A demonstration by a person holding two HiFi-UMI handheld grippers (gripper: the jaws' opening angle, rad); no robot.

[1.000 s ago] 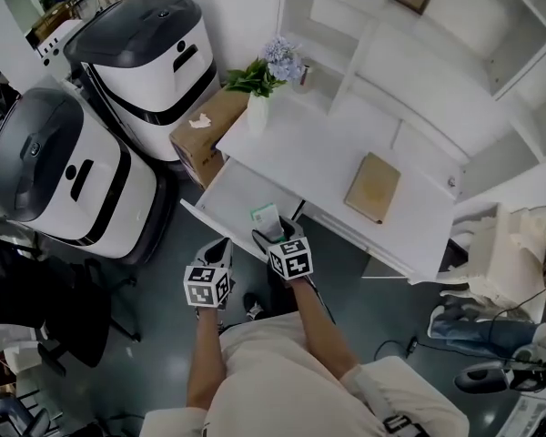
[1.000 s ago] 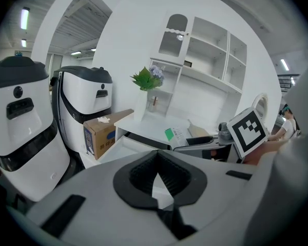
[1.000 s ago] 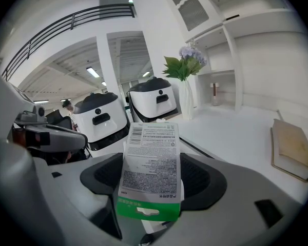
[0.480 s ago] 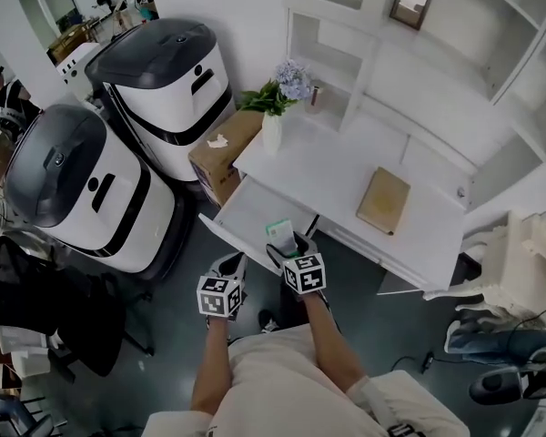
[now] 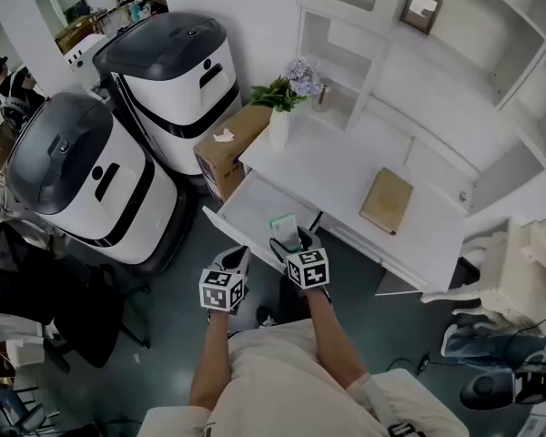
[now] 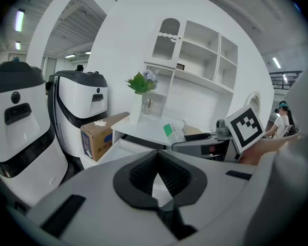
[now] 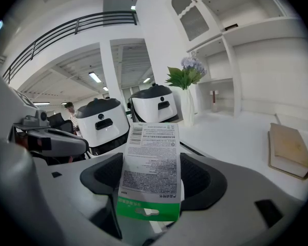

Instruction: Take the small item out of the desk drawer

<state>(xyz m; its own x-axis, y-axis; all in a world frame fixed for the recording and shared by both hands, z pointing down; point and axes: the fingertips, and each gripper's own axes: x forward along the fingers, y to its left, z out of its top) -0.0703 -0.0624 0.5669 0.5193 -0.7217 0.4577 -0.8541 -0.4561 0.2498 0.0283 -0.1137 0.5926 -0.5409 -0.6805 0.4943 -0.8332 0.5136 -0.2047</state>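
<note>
The small item is a flat white packet [image 5: 285,229] with a green end and printed text. My right gripper [image 5: 293,244] is shut on it, above the front right corner of the open white desk drawer [image 5: 246,209]. In the right gripper view the packet [image 7: 151,168] stands upright between the pads of my right gripper [image 7: 151,191]. My left gripper [image 5: 240,258] hangs just outside the drawer's front edge, left of the right one. In the left gripper view my left gripper [image 6: 157,181] has its jaws together with nothing between them, and the packet [image 6: 172,131] shows to the right.
A tan book [image 5: 387,200] lies on the white desk top [image 5: 346,167]. A vase of flowers [image 5: 280,121] stands at the desk's left end, beside a cardboard box [image 5: 223,151]. Two large white-and-dark machines [image 5: 77,180] [image 5: 173,66] stand to the left. White shelves [image 5: 437,71] rise behind the desk.
The head view has shifted a little. The right gripper stays shut on the packet by the drawer's front, and both grippers keep about the same place relative to the drawer.
</note>
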